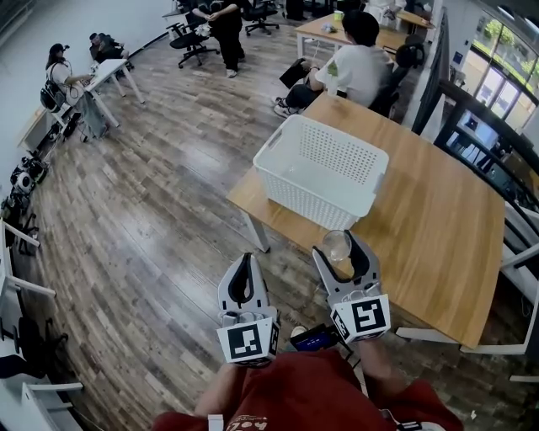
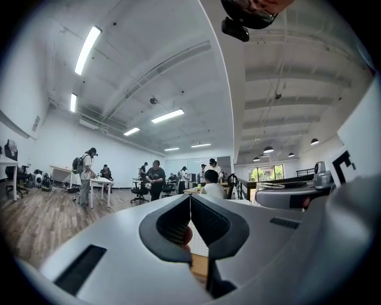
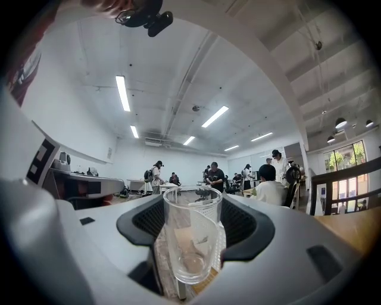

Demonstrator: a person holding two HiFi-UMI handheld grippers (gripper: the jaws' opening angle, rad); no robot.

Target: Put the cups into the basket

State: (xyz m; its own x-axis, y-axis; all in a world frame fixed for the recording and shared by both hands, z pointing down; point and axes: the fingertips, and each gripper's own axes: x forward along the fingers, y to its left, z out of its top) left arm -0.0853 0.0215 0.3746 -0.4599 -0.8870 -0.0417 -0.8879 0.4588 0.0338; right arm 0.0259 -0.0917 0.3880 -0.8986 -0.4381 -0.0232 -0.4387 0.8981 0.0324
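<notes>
A clear plastic cup (image 1: 337,246) (image 3: 191,238) stands upright between the jaws of my right gripper (image 1: 343,247) (image 3: 193,229), which is shut on it just short of the table's near edge. The white perforated basket (image 1: 320,171) sits on the wooden table (image 1: 438,227) beyond the cup; through the cup in the right gripper view its wall shows faintly. My left gripper (image 1: 244,274) (image 2: 189,223) hangs over the floor to the left of the table, its jaws closed together with nothing between them.
A person in a white shirt (image 1: 358,63) sits at the table's far end. Other people (image 1: 226,25) and office chairs (image 1: 189,42) are farther back on the wooden floor. White desks (image 1: 17,261) line the left wall. A railing (image 1: 472,126) runs at the right.
</notes>
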